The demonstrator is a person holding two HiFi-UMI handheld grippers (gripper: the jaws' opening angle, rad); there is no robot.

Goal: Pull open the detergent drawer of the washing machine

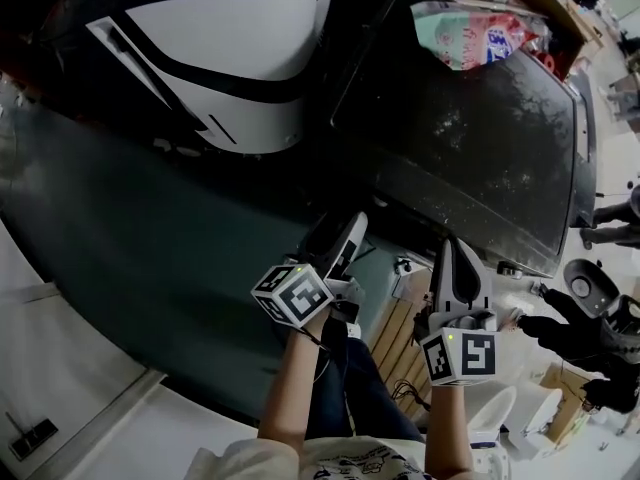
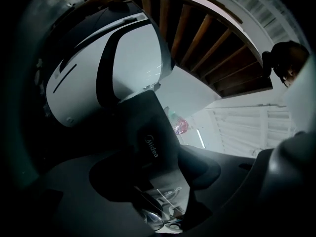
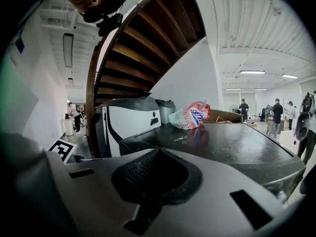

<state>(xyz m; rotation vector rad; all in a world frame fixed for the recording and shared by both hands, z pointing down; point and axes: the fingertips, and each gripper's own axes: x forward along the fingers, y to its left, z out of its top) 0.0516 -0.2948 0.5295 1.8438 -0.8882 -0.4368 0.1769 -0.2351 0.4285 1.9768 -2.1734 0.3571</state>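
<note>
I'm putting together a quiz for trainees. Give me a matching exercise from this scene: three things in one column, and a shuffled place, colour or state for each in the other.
Things:
1. detergent bag
2. right gripper
3. neighbouring appliance

Descriptions:
A. white with black bands
B. lying on top of the dark washing machine
C. jaws together, nothing held

Pairs: 1-B, 2-C, 3-A

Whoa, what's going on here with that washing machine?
A person holds a tool in each hand by the washing machine. The left tool has a dark panel marked Midea between its jaws; whether it is clamped is too dark to tell. The right tool is shut and empty. A colourful bag lies on top.
</note>
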